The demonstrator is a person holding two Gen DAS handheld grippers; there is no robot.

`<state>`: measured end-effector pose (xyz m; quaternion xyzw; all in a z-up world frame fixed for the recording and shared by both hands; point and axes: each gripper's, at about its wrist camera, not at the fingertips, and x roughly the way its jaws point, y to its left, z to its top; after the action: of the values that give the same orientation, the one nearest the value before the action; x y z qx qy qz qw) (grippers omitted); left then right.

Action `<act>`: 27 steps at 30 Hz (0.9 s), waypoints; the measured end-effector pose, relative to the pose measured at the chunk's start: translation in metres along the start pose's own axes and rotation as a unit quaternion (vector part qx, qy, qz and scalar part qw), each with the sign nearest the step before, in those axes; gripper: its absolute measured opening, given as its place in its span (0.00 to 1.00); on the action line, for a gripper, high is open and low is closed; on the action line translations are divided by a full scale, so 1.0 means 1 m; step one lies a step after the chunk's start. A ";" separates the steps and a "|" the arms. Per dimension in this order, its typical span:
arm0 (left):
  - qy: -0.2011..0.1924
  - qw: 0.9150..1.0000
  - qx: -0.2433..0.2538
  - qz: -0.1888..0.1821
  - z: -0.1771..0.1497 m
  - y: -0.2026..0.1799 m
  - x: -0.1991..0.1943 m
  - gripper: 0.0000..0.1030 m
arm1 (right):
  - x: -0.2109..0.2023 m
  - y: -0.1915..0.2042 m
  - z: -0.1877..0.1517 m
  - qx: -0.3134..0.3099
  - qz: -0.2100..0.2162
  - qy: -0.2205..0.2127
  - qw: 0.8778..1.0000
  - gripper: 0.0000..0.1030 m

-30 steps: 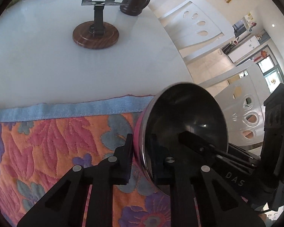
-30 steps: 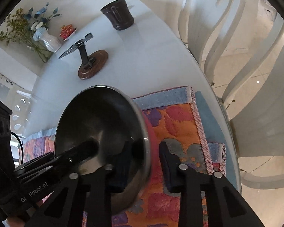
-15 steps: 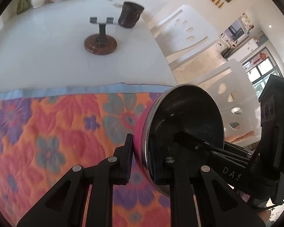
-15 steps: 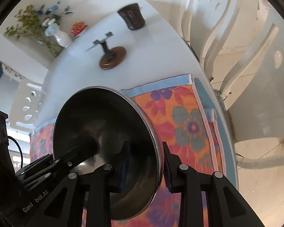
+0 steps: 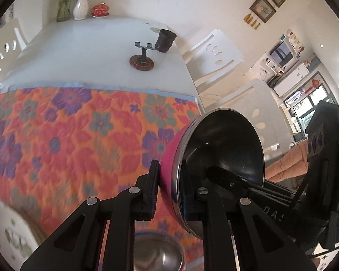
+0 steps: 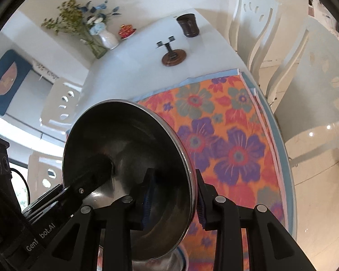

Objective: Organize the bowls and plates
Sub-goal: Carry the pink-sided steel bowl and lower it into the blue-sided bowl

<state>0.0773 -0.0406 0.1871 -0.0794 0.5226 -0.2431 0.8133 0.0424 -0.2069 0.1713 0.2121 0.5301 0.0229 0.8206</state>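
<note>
Both grippers hold one steel bowl with a pink outside point(image 5: 223, 149), lifted above the floral cloth point(image 5: 67, 140). My left gripper point(image 5: 169, 194) is shut on its rim, one finger outside, one inside. My right gripper point(image 6: 173, 201) is shut on the opposite rim of the same bowl point(image 6: 128, 153). The other gripper's finger shows inside the bowl in each view. A second steel bowl point(image 5: 158, 255) sits below on the cloth, also low in the right wrist view point(image 6: 156, 264). A white patterned plate point(image 5: 13, 232) lies at bottom left.
On the white table point(image 5: 79, 52) beyond the cloth stand a wooden-based stand point(image 5: 142, 61), a dark mug point(image 5: 165, 40), a white vase with flowers point(image 5: 80, 6) and a small red dish point(image 5: 100, 11). White chairs point(image 6: 255, 29) line the table's right edge.
Both grippers have risen and pulled back with the bowl. More of the cloth shows, and the second bowl and the plate have come into view below.
</note>
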 end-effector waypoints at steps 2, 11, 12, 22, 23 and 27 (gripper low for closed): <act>0.000 1.000 -0.003 0.000 -0.019 0.003 -0.012 0.13 | -0.006 0.009 -0.016 -0.005 -0.003 0.001 1.000 0.30; 0.030 0.999 -0.031 -0.005 -0.097 0.028 -0.027 0.13 | -0.004 0.017 -0.100 -0.007 -0.019 0.040 0.999 0.31; 0.035 0.999 -0.035 -0.005 -0.105 0.031 -0.026 0.13 | -0.001 0.016 -0.107 -0.005 -0.018 0.046 0.999 0.31; 0.073 0.997 -0.024 0.015 -0.135 0.047 -0.009 0.13 | 0.030 0.016 -0.130 -0.024 -0.021 0.085 0.996 0.31; 0.076 0.997 -0.028 0.011 -0.138 0.049 -0.008 0.13 | 0.032 0.016 -0.130 -0.024 -0.024 0.086 0.996 0.31; 0.081 0.996 -0.029 0.010 -0.143 0.051 -0.004 0.13 | 0.036 0.012 -0.136 -0.017 -0.027 0.090 0.995 0.31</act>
<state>-0.0353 0.0235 0.1075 -0.0776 0.5945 -0.2257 0.7679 -0.0589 -0.1423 0.0972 0.1810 0.6068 0.0289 0.7734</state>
